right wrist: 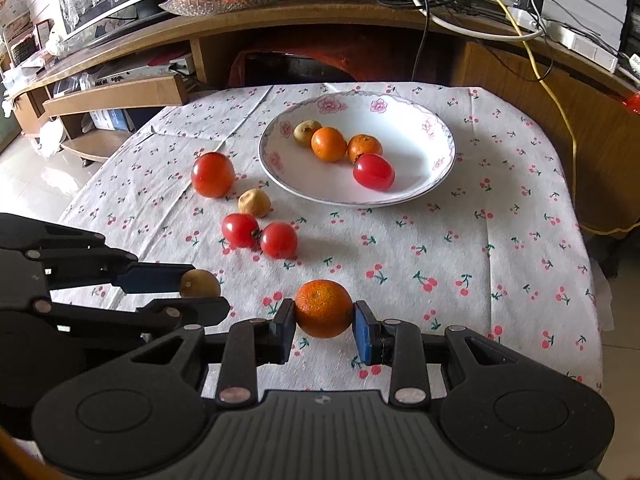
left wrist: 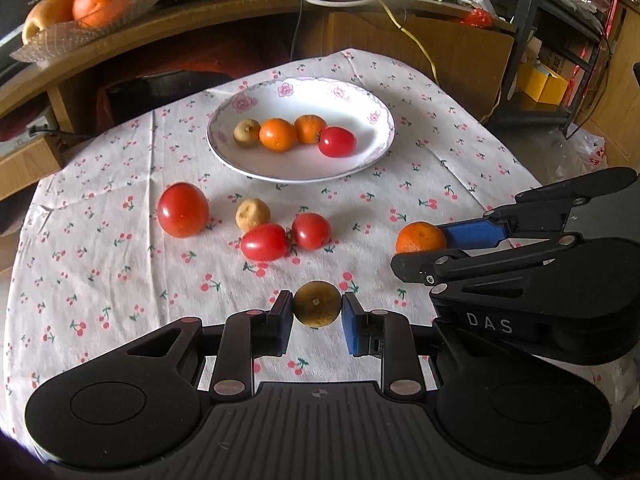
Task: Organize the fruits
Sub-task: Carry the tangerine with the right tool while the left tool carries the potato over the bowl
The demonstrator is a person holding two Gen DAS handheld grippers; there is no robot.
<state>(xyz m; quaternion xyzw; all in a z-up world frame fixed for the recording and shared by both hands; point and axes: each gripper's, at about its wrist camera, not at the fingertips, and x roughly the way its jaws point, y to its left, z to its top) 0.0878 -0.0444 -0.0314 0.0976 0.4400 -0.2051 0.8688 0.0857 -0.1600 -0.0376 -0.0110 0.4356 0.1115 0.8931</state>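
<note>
I have a fruit in each tool. My left gripper [left wrist: 317,317] is closed on a small brownish-green fruit [left wrist: 317,304], pads pressed to its two sides, and my right gripper [right wrist: 325,320] is clamped the same way on a small orange [right wrist: 324,308]. Whether either fruit is lifted off the cherry-print cloth [left wrist: 100,280] or resting on it, I cannot tell.

The plate [left wrist: 360,160] is my landmark. It sits at the far side of the table, and both held fruits are on the near side of it, well apart from its rim. From my left gripper the plate lies ahead and only slightly to the right; from my right gripper it lies ahead and a little to the right as well. The orange looks somewhat nearer to the plate than the brownish fruit, so I judge my right hand has the shorter trip.

Between my left gripper and the plate lie the loose fruits: two small tomatoes [left wrist: 286,238] touching each other, a pale wrinkled fruit [left wrist: 253,213] just beyond them, and a larger tomato [left wrist: 183,210] to their left. My left path must pass over these; my right path to the plate crosses bare cloth.

On the plate already are a pale fruit, two oranges and a tomato, bunched in a row, with open room on the near right side.
</note>
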